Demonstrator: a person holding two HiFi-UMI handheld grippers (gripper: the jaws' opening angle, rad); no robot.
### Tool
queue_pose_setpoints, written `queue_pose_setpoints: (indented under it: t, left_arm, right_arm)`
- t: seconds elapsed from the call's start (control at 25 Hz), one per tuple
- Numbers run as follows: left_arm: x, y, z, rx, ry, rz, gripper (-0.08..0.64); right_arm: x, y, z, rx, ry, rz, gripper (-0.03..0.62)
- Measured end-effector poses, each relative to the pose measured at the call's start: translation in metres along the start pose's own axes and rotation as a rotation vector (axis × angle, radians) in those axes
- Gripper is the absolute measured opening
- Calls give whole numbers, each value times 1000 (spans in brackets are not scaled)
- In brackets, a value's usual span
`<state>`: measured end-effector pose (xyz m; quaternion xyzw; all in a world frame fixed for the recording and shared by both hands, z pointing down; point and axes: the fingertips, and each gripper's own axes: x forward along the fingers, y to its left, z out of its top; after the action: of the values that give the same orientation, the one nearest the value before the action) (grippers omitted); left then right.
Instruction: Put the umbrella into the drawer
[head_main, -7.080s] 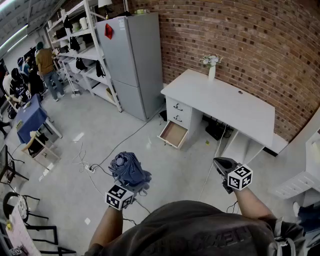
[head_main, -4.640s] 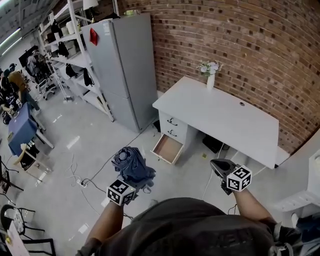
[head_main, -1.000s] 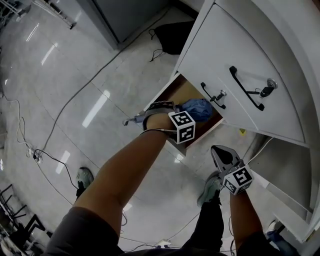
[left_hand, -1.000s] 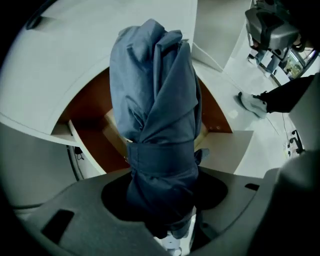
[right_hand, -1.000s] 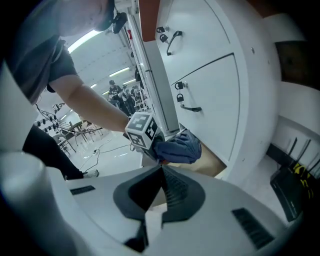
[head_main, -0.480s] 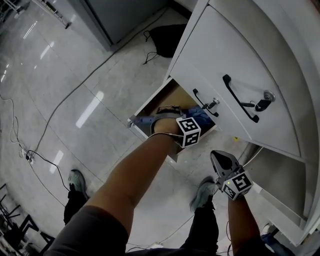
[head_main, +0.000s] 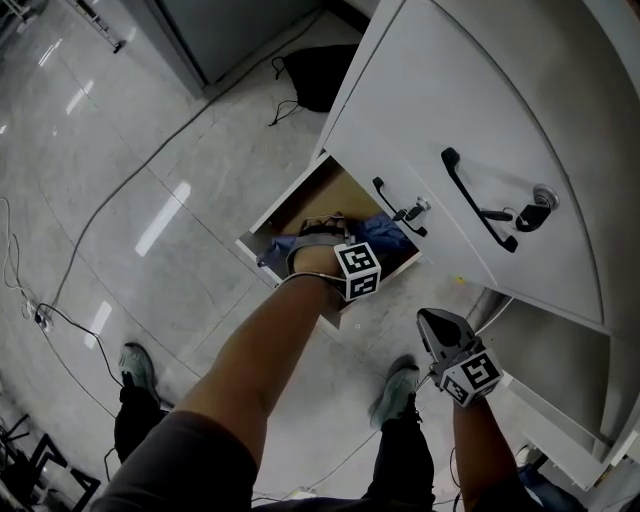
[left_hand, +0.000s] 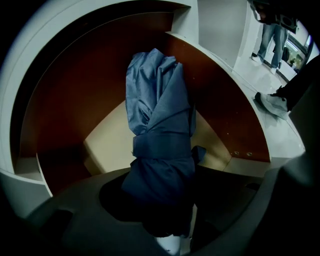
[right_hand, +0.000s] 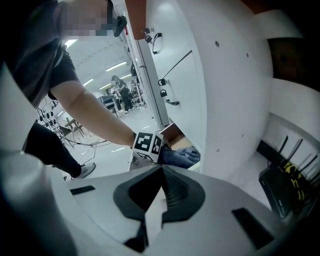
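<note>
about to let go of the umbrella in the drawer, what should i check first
1. Drawer open: ok.
2. Umbrella pointing down inside the drawer walls: ok.
3. Umbrella folded and strapped: ok.
4. Umbrella resting on the drawer floor: cannot tell.
5. Left gripper jaws opening with the umbrella between them: ok.
6. Right gripper shut, empty, clear of the drawer: ok.
</note>
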<state>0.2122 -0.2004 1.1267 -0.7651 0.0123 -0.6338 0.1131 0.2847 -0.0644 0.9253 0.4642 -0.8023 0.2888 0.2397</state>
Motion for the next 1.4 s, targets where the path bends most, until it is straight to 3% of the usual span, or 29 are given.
queue_pose_setpoints:
  t: [0.16,0.36,0.8,1.04,1.4]
  left_arm:
    - [-1,-1,1,1,-50,2,274]
    - [-20,1,12,-22,-203,0,344]
    - [-91,6,-11,-73,-374,37,347]
    - [-163,-4,-57,-113,-378,35,345]
    - [-333,4,-121,-288,-453,60,345]
  right_arm:
    - [4,5,1,-13,4,8,-6]
    - [12,8,3,-18,2,4,-6]
    - [21,25,25,-40,-8,-39,-8]
    - [8,58,58,-18,-12,-82,-8]
    - [-50,137,155,-16,-29,-72,-6]
